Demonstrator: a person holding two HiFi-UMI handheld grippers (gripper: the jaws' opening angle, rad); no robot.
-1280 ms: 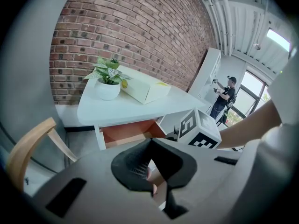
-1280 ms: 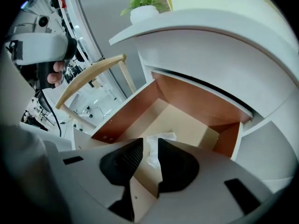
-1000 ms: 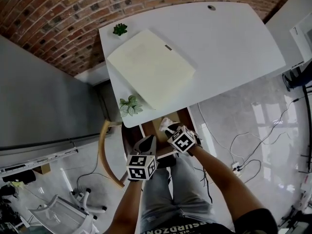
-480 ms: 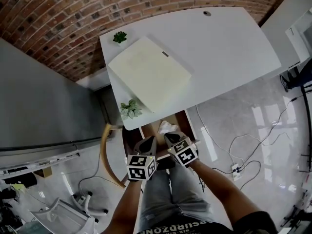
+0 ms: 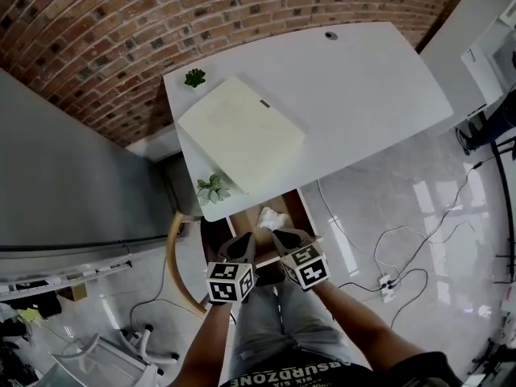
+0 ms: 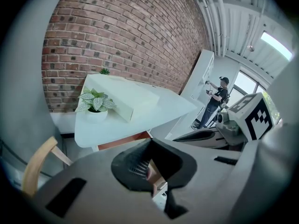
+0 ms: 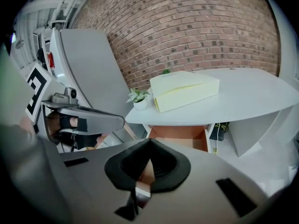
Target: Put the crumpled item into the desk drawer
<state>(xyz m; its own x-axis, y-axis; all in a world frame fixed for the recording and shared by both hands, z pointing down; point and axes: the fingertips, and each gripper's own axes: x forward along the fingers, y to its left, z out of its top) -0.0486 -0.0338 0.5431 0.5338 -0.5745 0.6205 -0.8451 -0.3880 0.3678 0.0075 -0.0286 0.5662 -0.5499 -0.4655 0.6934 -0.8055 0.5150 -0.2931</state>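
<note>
The crumpled white item [image 5: 272,216] lies inside the open wooden drawer [image 5: 302,204] under the white desk's [image 5: 363,79] front edge. My right gripper [image 5: 280,235] sits just short of the drawer's front, shut with nothing between its jaws, apart from the item. Beside it on the left, my left gripper [image 5: 245,240] is also shut and empty. In the right gripper view the closed jaws [image 7: 148,161] point at the drawer's brown inside [image 7: 180,133]; the item is hidden there. In the left gripper view the shut jaws [image 6: 150,172] face the desk's corner.
On the desk lies a flat cream box [image 5: 240,131], with small potted plants [image 5: 213,188] [image 5: 194,76] at its left edge. A curved wooden chair back [image 5: 172,252] stands left of the drawer. Cables [image 5: 399,248] run over the floor at the right. A grey partition [image 5: 72,176] flanks the desk.
My right gripper let go of the crumpled item, which now lies in the drawer, then shut and drew back toward me. The left gripper barely moved.
</note>
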